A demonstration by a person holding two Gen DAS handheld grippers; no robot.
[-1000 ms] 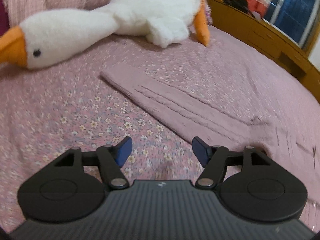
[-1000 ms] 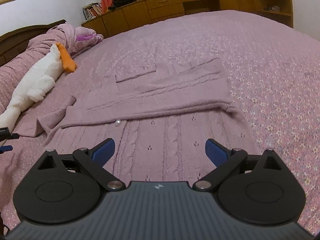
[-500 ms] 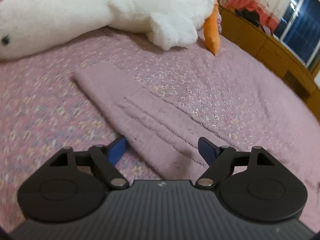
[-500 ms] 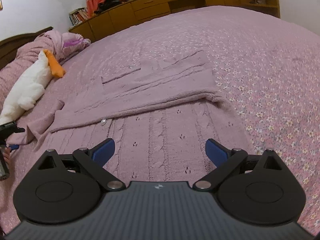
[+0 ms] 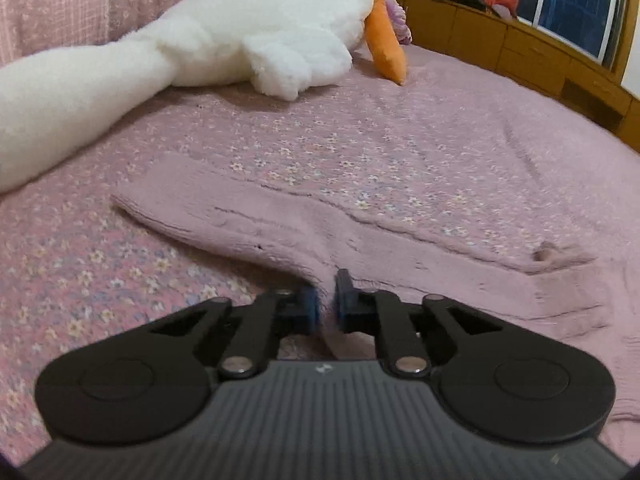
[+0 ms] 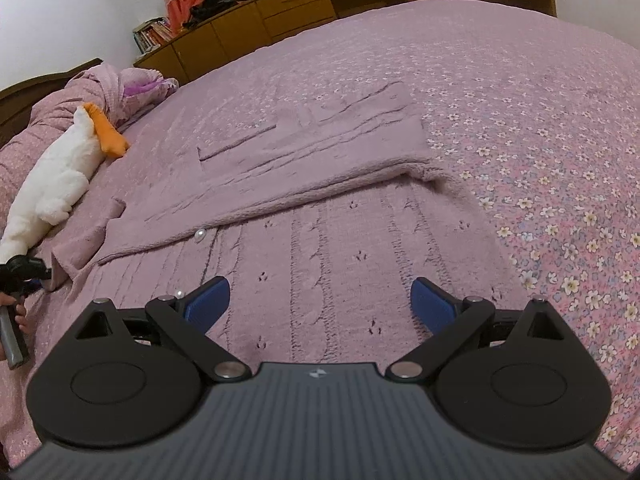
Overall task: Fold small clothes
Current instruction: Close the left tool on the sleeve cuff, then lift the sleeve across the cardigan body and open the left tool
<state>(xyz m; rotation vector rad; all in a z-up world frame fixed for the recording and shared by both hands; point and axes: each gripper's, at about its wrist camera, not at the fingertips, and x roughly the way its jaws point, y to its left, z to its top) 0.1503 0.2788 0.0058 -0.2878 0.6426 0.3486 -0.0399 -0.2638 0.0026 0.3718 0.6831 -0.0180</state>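
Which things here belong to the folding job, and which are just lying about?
Job: cardigan; its sleeve; left gripper, shut on the sleeve; right gripper, open.
Lying about: plush goose; books; cabinets.

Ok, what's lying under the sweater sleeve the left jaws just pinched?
Under the sleeve lies the floral bedspread, showing on both sides. The left gripper is shut on the sleeve's edge. Whatever sits directly beneath the knit is covered.
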